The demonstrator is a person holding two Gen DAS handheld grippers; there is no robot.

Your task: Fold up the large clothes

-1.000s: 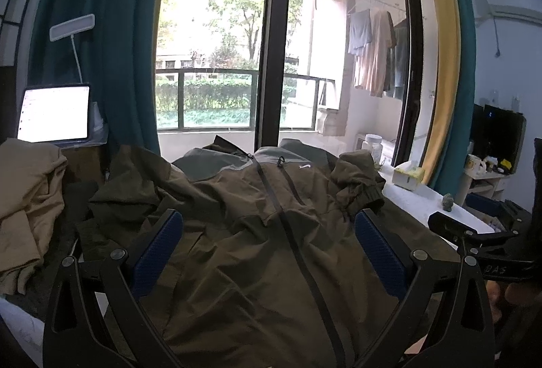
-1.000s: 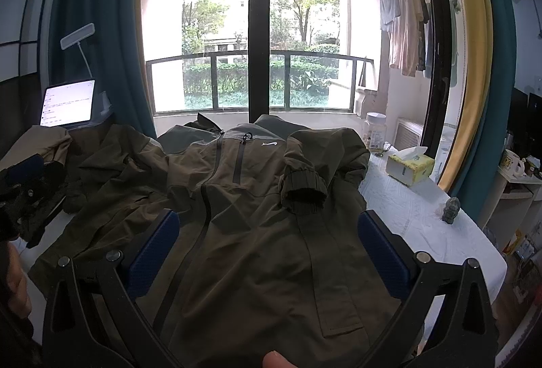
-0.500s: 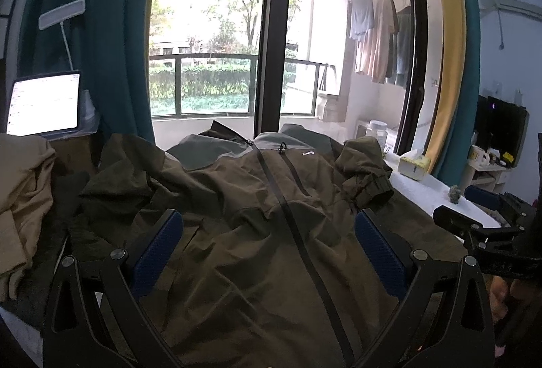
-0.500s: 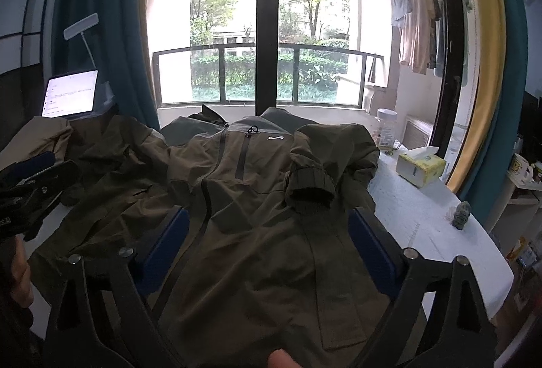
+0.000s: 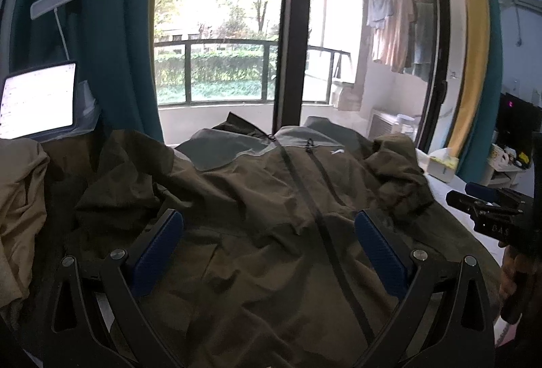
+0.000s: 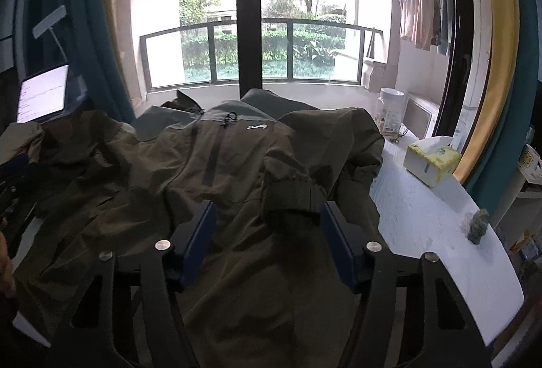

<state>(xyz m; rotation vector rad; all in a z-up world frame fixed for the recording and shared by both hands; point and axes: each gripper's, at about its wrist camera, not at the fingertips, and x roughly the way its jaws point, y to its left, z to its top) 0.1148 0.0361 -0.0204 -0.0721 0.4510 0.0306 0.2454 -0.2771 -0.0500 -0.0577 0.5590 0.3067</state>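
Two claws in play, both aimed over the big olive jacket [image 6: 237,198] that's spread front-up on the counter [image 6: 423,219], collar toward the window [image 5: 216,39], zipper running down the middle.

Step in hand, imo: going for the right sleeve. It's already doubled back onto the chest, w/ the ribbed cuff [image 6: 293,195] lying just ahead of the right claw [image 6: 267,229]. That claw's jaws are closing, but the pads aren't pressing cloth yet, so nothing is held. The cuff sits between the two blue pads [image 6: 200,242], a bit toward the right one.

Left claw [image 5: 267,249] is spread wide over the left half of the jacket, nothing between the jaws, not gripping.

Next move prob calls for dropping the right claw lower so the pads actually bite the cuff or the fold under it, not just skim the top layer. The fabric looks slick and rumpled, so a shallow pinch could slip.

Edges & room:
- counter's right edge curves round close to the jacket's right side. Tissue box [image 6: 432,161] and a small figurine [image 6: 477,225] sit on the bare white strip there, both clear of the jacket but in the way of a wide swing.
- left side is crowded: a tan garment [image 5: 20,205] is bunched up beside the left sleeve, w/ a lit tablet [image 5: 37,100] behind it.
- most free room is straight toward the near edge.
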